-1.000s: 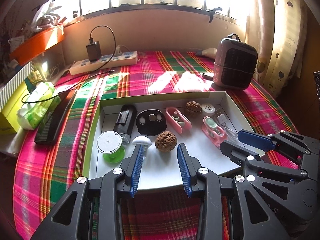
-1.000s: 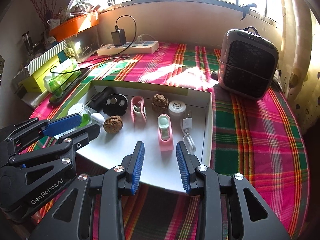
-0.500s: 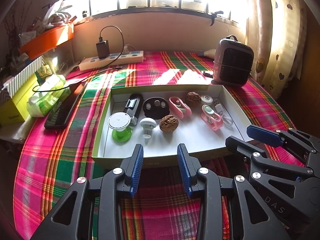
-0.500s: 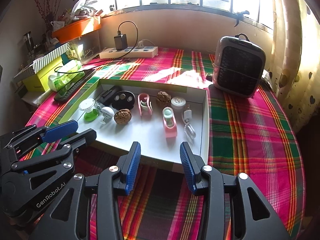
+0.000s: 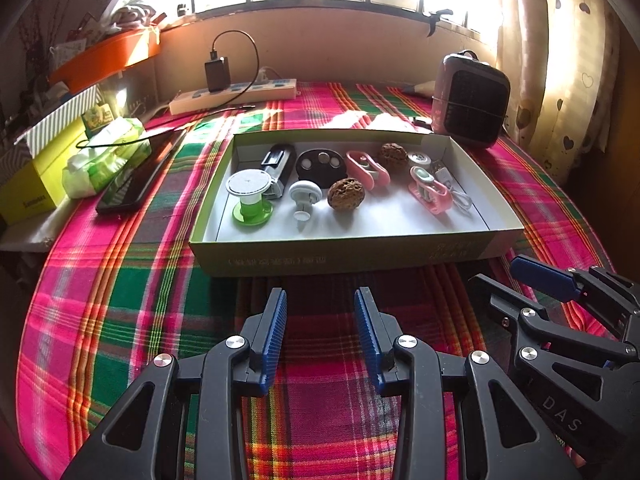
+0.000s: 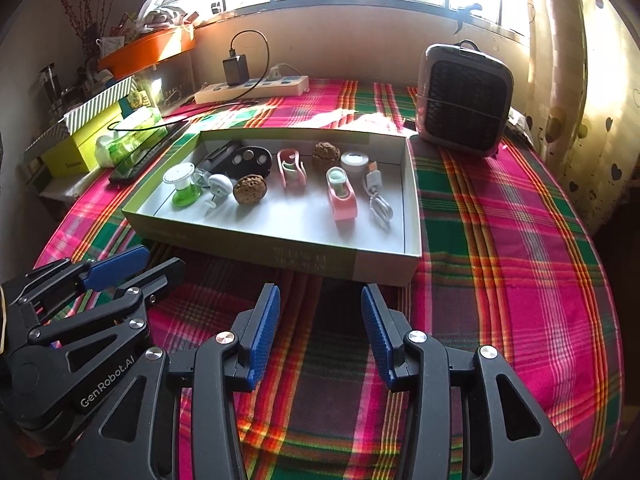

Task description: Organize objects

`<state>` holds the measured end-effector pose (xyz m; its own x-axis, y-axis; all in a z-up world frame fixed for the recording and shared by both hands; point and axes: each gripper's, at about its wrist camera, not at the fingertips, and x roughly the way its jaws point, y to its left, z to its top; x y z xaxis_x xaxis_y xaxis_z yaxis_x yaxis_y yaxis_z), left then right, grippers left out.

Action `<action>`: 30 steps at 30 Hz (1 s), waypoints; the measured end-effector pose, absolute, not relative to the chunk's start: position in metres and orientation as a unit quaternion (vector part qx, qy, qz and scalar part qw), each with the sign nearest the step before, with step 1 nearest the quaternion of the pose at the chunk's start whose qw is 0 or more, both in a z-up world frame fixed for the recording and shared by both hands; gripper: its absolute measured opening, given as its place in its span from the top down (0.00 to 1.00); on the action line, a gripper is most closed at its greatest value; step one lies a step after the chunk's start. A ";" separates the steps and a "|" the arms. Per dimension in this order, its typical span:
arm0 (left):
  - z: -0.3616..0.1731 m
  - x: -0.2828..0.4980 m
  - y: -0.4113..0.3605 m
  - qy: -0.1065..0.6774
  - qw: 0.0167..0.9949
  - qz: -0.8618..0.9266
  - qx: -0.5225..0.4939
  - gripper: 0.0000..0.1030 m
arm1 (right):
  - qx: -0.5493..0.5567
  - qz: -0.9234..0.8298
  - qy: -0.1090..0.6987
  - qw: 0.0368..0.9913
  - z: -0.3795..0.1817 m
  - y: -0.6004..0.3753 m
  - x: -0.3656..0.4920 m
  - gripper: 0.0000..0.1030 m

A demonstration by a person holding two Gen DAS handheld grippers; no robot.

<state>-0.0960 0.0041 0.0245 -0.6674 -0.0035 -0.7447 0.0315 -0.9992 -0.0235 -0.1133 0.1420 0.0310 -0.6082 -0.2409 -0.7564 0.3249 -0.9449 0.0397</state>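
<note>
Two walnuts (image 5: 346, 193) (image 5: 393, 153) lie in a shallow white-lined box (image 5: 344, 258) with olive outer walls, set on the plaid-covered desk (image 5: 120, 280). With them: a green spool (image 5: 250, 200), a white knob (image 5: 305, 195), a black oval holder (image 5: 320, 163), two pink clips (image 5: 367, 164) (image 5: 430, 190), and a white cable (image 5: 452, 188). Left tongs (image 5: 320, 336) are spread, nothing between them. Right tongs (image 6: 320, 332) are spread with jaws opening, nothing between them. Compared with a second ago, both tongs have pulled back from over the box floor; its near wall now lies ahead of the tips, and the right gap is wider. Contents unchanged.
</note>
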 end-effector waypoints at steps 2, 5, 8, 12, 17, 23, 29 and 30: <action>0.020 -0.093 0.003 0.017 0.011 -0.911 0.412 0.68 | 0.418 -0.894 0.043 0.157 0.027 0.144 -0.112 0.52; 0.016 -0.089 0.002 0.018 0.013 -0.909 0.416 0.68 | 0.424 -0.892 0.041 0.150 0.022 0.146 -0.109 0.51; 0.013 -0.087 0.000 0.018 0.018 -0.908 0.418 0.68 | 0.427 -0.892 0.046 0.144 0.020 0.146 -0.108 0.51; 0.010 -0.086 0.000 0.017 0.023 -0.907 0.421 0.68 | 0.429 -0.892 0.048 0.133 0.017 0.148 -0.108 0.51; 0.009 -0.086 0.000 0.017 0.023 -0.906 0.423 0.67 | 0.429 -0.893 0.051 0.124 0.015 0.149 -0.108 0.49; 0.008 -0.087 0.002 0.012 0.022 -0.906 0.424 0.64 | 0.430 -0.894 0.053 0.118 0.014 0.149 -0.109 0.45; 0.009 -0.086 0.003 0.010 0.023 -0.906 0.424 0.64 | 0.430 -0.894 0.055 0.118 0.014 0.148 -0.110 0.43; 0.009 -0.086 0.003 0.010 0.023 -0.906 0.424 0.64 | 0.430 -0.893 0.055 0.118 0.014 0.148 -0.110 0.43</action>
<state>-0.0863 0.0031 0.0086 -0.6402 -0.0340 -0.7675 0.0508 -0.9987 0.0019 -0.1100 0.1478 0.0143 -0.6024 -0.1640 -0.7811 0.2583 -0.9660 0.0036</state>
